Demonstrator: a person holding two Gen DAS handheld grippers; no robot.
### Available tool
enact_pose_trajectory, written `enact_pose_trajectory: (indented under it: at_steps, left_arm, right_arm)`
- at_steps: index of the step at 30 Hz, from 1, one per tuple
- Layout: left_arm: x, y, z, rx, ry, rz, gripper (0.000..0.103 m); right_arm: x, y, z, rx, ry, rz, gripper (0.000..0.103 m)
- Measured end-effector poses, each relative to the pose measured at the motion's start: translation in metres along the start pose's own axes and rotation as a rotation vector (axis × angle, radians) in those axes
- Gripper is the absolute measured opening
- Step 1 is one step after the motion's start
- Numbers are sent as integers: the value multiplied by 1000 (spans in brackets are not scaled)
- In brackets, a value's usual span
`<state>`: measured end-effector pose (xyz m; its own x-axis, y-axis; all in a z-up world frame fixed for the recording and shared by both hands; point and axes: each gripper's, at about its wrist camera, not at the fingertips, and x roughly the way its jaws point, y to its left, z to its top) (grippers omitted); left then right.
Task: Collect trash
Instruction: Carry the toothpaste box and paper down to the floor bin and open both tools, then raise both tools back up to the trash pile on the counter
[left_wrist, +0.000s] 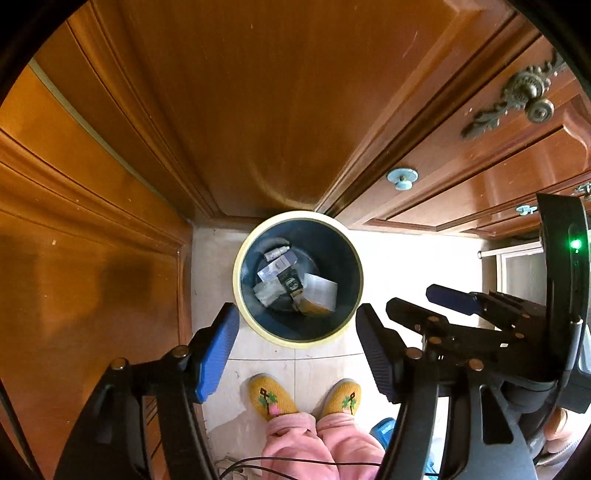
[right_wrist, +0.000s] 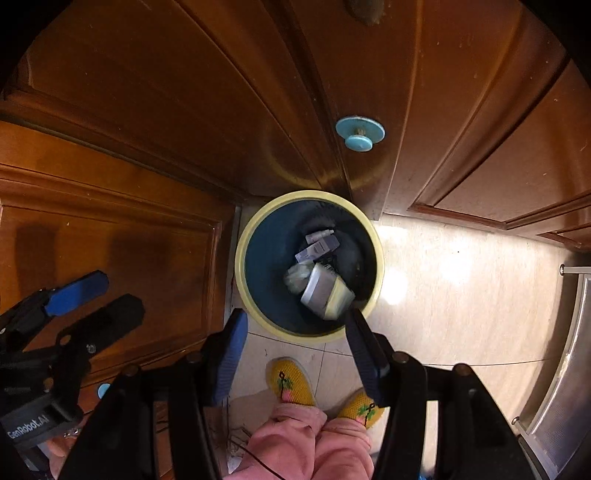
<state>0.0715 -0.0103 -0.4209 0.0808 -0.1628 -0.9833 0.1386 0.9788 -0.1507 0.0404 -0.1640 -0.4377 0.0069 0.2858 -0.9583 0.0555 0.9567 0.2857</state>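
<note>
A round bin with a cream rim (left_wrist: 236, 280) (right_wrist: 239, 273) and a dark blue inside stands on the floor in a corner of wooden cabinets. In it lie small boxes, a tube (left_wrist: 276, 252) (right_wrist: 320, 234), crumpled paper (right_wrist: 295, 278) and a silver and pale box (left_wrist: 319, 295) (right_wrist: 325, 295), blurred in the right wrist view. My left gripper (left_wrist: 297, 350) hangs open above the bin's near rim with nothing between its blue pads (left_wrist: 218, 354). My right gripper (right_wrist: 295, 358) (left_wrist: 412, 300) is open beside it, also over the near rim and empty. The left gripper (right_wrist: 122, 291) shows at the left of the right wrist view.
Wooden cabinet doors surround the bin, with a blue round knob (left_wrist: 402, 178) (right_wrist: 359, 133) and an ornate brass handle (left_wrist: 532, 96). A person's yellow slippers (left_wrist: 271, 397) (right_wrist: 290, 384) and pink trousers stand on pale tiles just before the bin. A metal-edged object (right_wrist: 565, 369) is at the right.
</note>
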Motion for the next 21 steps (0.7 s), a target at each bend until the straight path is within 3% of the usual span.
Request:
enact_pose_trajectory:
  at_steps: [11, 21]
  left_arm:
    - [-51, -8, -3, -9, -15, -10, 68]
    - [-158, -39, -12, 61, -74, -36, 68]
  right_arm:
    - [-49, -7, 0, 65, -13, 29, 56]
    - [-143, 7, -22, 112, -52, 108, 56]
